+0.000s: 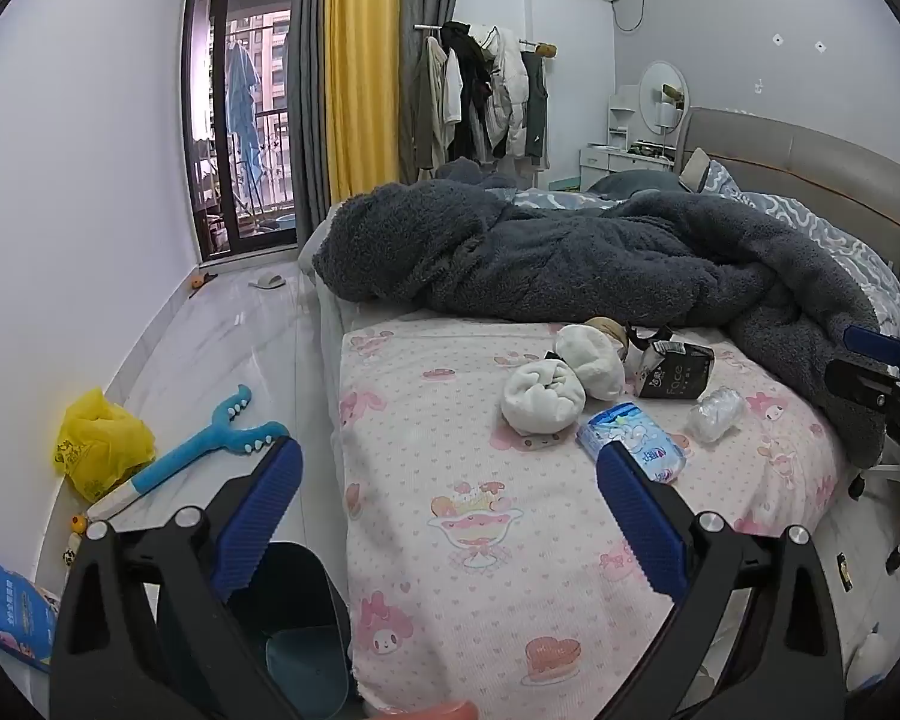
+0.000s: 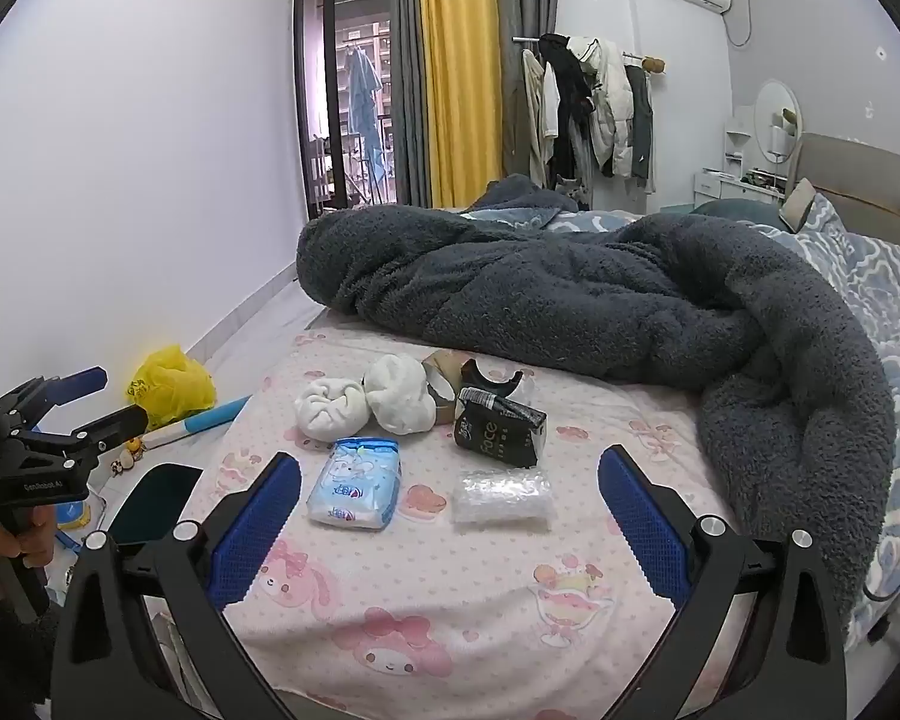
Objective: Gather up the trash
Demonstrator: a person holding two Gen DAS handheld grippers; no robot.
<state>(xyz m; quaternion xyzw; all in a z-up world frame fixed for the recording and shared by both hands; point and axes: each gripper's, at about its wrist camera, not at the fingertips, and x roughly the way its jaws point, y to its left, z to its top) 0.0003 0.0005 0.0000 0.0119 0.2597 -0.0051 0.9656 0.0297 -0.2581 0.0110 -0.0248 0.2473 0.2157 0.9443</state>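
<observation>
Left gripper (image 1: 450, 474): jaws spread wide, nothing between the blue pads (image 1: 267, 510), held above the near corner of the bed. Beneath the left finger, a dark trash bin (image 1: 282, 618) on the floor beside the mattress, mouth open. Also visible from the right wrist camera at the far left edge, fingers likewise parted (image 2: 78, 399).

Right gripper (image 2: 450, 480): also wide apart and empty, poised over the pink cartoon-print sheet (image 2: 438, 588), short of the trash. Seen from the left wrist camera at the right edge (image 1: 870, 369), near the grey blanket's fold.

Just ahead of the right gripper, lying flat on the sheet: a blue-and-white tissue pack (image 2: 357, 483) toward the left finger, a clear crumpled plastic wrapper (image 2: 504, 495) beside it to the right, not touching. Behind those, a black carton marked "Face" (image 2: 501, 429), tilted, with a torn black scrap (image 2: 489, 381) at its far side. Left of the carton, a cardboard tape roll (image 2: 441, 381) pressed against two rolled white socks (image 2: 366, 399) sitting side by side and touching.

Farther back, a fluffy dark grey blanket (image 2: 570, 294) heaped across the bed, curling down the right side.

On the floor along the left wall: a yellow plastic bag (image 1: 99, 441) and a blue toy fork-shaped stick (image 1: 210, 444) just beside it.
</observation>
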